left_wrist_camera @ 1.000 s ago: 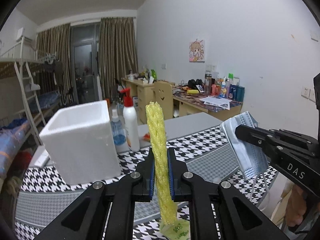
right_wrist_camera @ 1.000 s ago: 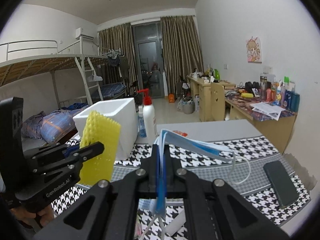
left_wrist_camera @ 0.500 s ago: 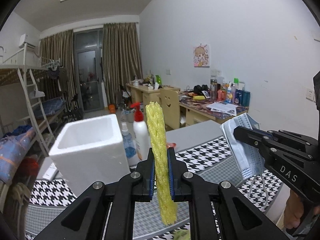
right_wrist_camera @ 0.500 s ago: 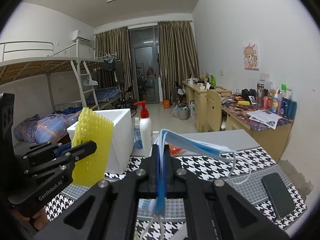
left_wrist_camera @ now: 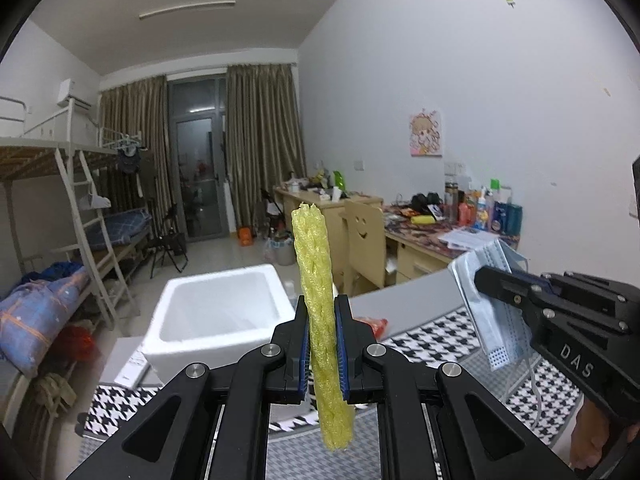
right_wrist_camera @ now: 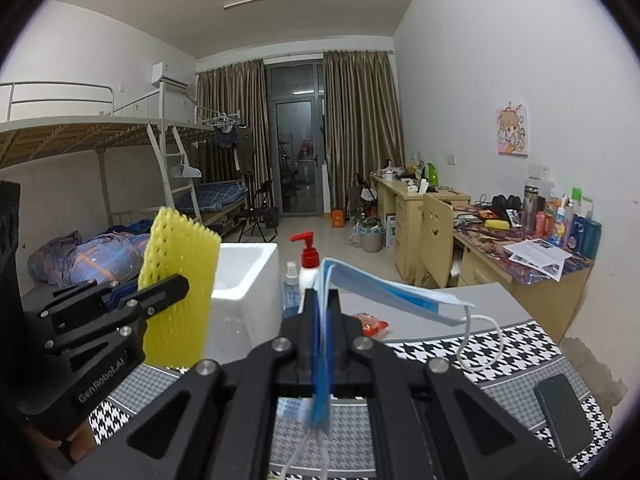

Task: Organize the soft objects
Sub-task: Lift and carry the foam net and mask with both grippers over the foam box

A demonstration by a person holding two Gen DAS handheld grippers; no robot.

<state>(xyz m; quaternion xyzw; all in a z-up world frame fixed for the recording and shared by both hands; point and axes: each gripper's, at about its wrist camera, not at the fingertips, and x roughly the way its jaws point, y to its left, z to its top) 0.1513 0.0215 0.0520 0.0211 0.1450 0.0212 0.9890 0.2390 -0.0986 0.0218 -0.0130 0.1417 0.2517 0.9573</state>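
My left gripper (left_wrist_camera: 322, 312) is shut on a yellow foam net sleeve (left_wrist_camera: 316, 280), held upright and edge-on above the table; the right wrist view shows the sleeve's flat face (right_wrist_camera: 180, 256). My right gripper (right_wrist_camera: 322, 300) is shut on a blue face mask (right_wrist_camera: 384, 286) whose white ear loops (right_wrist_camera: 480, 340) dangle. The mask (left_wrist_camera: 492, 312) hangs at the right in the left wrist view. An open white foam box (left_wrist_camera: 216, 316) stands just beyond the sleeve; its inside looks empty.
The table wears a houndstooth cloth (right_wrist_camera: 500, 344). A red-pump bottle (right_wrist_camera: 308, 264), a small blue spray bottle (right_wrist_camera: 291, 290) and a red packet (right_wrist_camera: 370, 325) sit beside the box. A dark phone (right_wrist_camera: 562, 412) lies at the right edge. Bunk beds and desks stand behind.
Both grippers have risen and moved toward the foam box, each keeping its hold. The box's open top now shows from above.
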